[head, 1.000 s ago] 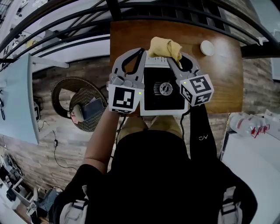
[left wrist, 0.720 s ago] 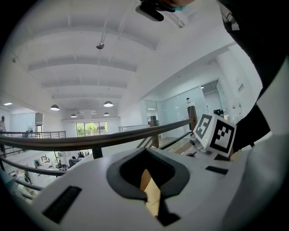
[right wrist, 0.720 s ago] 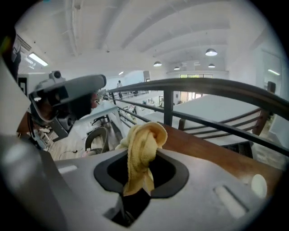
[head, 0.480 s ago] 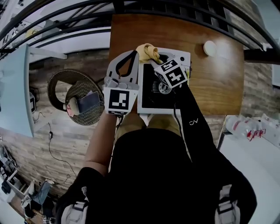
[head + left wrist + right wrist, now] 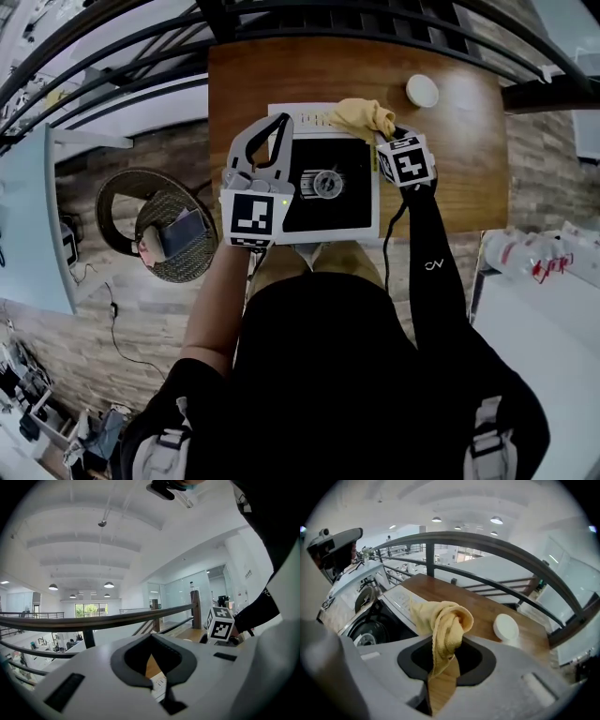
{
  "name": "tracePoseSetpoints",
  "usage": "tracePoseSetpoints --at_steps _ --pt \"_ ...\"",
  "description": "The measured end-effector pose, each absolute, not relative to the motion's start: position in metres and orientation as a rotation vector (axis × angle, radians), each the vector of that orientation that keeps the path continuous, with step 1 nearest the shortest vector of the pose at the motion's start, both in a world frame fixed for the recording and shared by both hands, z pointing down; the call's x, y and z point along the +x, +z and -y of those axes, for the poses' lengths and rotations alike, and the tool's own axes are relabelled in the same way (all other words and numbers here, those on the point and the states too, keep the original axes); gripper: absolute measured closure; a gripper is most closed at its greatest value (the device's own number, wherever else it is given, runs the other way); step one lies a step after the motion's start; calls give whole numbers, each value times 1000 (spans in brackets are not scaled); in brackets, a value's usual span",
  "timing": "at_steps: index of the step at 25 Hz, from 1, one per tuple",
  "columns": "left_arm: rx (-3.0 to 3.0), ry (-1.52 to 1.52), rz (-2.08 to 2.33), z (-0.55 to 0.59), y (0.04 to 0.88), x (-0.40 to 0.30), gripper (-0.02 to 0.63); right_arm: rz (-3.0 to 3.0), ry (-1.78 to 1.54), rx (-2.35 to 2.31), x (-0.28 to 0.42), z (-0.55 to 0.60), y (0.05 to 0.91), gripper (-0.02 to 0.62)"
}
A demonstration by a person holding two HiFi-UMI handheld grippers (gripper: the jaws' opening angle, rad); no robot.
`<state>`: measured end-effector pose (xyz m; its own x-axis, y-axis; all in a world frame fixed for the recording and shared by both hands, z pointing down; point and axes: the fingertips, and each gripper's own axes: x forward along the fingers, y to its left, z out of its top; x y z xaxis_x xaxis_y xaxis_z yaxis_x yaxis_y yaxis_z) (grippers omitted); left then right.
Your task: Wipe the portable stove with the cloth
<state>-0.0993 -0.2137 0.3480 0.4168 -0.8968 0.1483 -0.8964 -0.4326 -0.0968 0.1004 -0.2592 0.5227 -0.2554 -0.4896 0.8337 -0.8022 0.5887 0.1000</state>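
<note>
Yellow cloth [image 5: 360,116] pinched in the right gripper [image 5: 443,670] wipes the stove's [image 5: 349,212] far edge, the left gripper [image 5: 279,120] closed on nothing; a sweep toward the burner seems next.

The left gripper [image 5: 279,127] sits left of centre in the head view and points toward the top of the frame. In the left gripper view its 2 jaws meet at the tips with nothing held between them. The bare left forearm [image 5: 208,305] runs from it down toward the lower left. The right gripper [image 5: 382,136] sits right of centre, slightly higher, angled toward the upper left. Its jaws are closed on a cloth [image 5: 446,620], which bunches above them. The right arm [image 5: 433,277], in black, runs almost straight down the frame toward the shoulder.
</note>
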Motion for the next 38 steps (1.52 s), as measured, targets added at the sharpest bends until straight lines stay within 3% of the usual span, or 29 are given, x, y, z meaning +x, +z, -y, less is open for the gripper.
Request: tracePoseSetpoints --at_steps 4,8,16,20,24,30,38 --pt "-2677 -267 -1640 214 349 -80 598 1841 512 1183 159 249 526 503" --pt "-2672 -260 -1630 212 344 -73 598 1927 489 1244 159 247 502 503" --pt "-2595 -262 -1733 188 330 -103 598 2433 407 1033 24 224 405 503" --pt "-2540 -282 -1805 172 327 -124 598 2552 502 792 -50 191 413 503" --pt "-2526 -297 -1846 158 332 -141 598 2446 582 727 -78 173 454 503" --pt "-2554 -288 -1816 154 335 -139 598 2329 585 856 -40 179 474 503" --pt "-2690 -223 -1657 167 337 -84 598 2121 637 1185 94 186 491 503"
